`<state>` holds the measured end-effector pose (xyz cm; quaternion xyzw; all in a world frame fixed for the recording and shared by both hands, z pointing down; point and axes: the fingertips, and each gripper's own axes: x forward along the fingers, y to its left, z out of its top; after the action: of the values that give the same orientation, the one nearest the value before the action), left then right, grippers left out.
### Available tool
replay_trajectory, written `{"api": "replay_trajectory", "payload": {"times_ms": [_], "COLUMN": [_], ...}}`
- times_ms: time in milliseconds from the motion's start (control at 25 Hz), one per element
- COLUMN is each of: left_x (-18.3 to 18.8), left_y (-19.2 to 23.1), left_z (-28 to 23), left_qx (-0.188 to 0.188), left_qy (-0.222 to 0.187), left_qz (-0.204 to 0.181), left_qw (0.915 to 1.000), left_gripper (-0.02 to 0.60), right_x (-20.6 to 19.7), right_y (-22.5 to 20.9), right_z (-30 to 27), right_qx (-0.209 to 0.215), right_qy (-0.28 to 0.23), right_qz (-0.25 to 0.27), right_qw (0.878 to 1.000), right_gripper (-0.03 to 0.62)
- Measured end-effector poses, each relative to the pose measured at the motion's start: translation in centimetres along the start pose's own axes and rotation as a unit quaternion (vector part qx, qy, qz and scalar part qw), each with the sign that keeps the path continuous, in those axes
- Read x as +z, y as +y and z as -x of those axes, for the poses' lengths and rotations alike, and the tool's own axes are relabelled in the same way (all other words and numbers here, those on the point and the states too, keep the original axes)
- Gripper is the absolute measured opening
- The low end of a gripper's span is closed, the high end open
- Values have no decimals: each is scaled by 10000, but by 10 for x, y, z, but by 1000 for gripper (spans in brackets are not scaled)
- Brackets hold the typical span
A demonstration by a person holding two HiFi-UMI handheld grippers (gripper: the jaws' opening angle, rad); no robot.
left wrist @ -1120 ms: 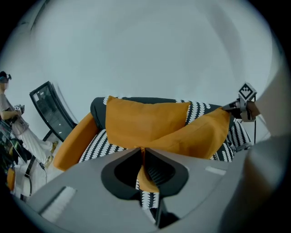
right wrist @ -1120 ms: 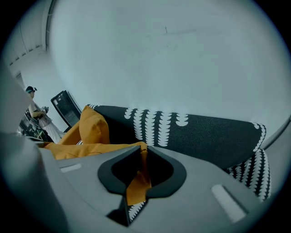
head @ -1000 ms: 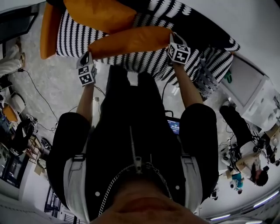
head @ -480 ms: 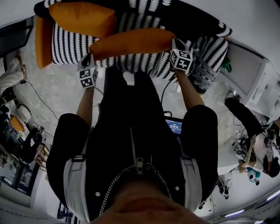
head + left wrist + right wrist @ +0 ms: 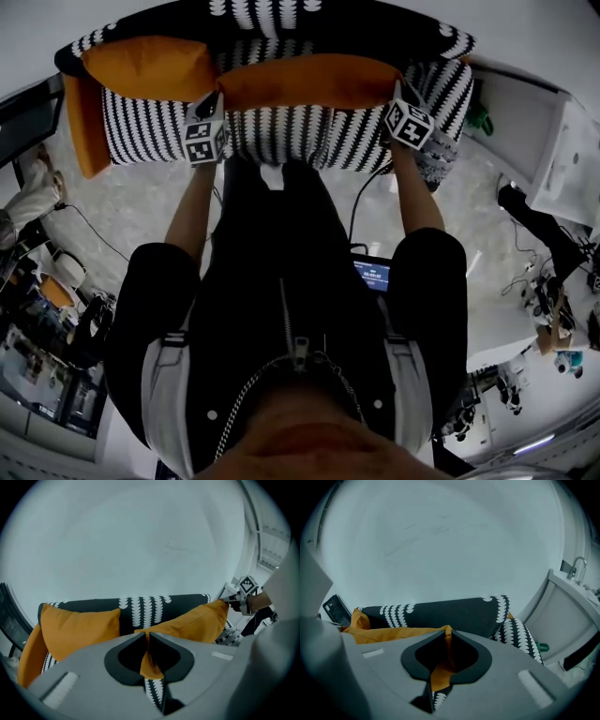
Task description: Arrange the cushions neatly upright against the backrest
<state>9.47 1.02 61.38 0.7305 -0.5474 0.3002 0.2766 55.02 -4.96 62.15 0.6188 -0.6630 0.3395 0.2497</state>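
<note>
I hold a long orange cushion (image 5: 305,80) stretched between both grippers over the seat of a black-and-white patterned sofa (image 5: 281,131). My left gripper (image 5: 217,101) is shut on its left corner, and orange fabric (image 5: 149,660) shows pinched between the jaws. My right gripper (image 5: 397,91) is shut on the right corner, with orange fabric (image 5: 440,670) between its jaws. A second orange cushion (image 5: 150,66) leans against the dark backrest (image 5: 159,609) to the left. A third orange cushion (image 5: 80,131) stands at the sofa's left end.
A white cabinet (image 5: 525,131) stands right of the sofa, with a green object (image 5: 483,120) beside it. A patterned cushion (image 5: 520,637) lies at the sofa's right end. A lit screen (image 5: 373,272) and cables lie on the floor near my legs.
Both grippers have carried the held cushion farther in over the sofa. It was slanted over the front of the seat and now lies level beside the second cushion.
</note>
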Motion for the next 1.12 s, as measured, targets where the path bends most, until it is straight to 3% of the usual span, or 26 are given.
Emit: {"api": "replay_trajectory", "payload": {"times_ms": [440,720,880,920,1000,1080,1120], "left_x": [95,125,126,126,128,133,135], "left_y": [0,6,6,6,5,8,10], "left_z": [-107,-154,-168,-170,-171,-166,-161], "left_qx": [-521,-414,-438,-396,-345,-227,-161], "left_qy": [249,568,813,870,880,761,676], "left_qz": [-485,-607,-2,-29,-258,-420,-434], "left_qw": [9971,9957,9957,9954,9952,9960,9966], "left_gripper": [38,40,44,46,65,135,139], "right_x": [49,77,79,78,80,93,101], "right_y": [-36,-48,-55,-54,-53,-53,-52], "right_z": [-39,-74,-90,-93,-96,-91,-85], "right_qx": [-258,-235,-161,-82,-30,-193,-315], "right_qy": [-153,-42,68,111,163,30,-117], "right_qz": [-451,-588,-840,-918,-921,-747,-624], "right_qw": [9985,9980,9963,9957,9956,9970,9975], "right_gripper": [40,44,46,44,118,130,130]}}
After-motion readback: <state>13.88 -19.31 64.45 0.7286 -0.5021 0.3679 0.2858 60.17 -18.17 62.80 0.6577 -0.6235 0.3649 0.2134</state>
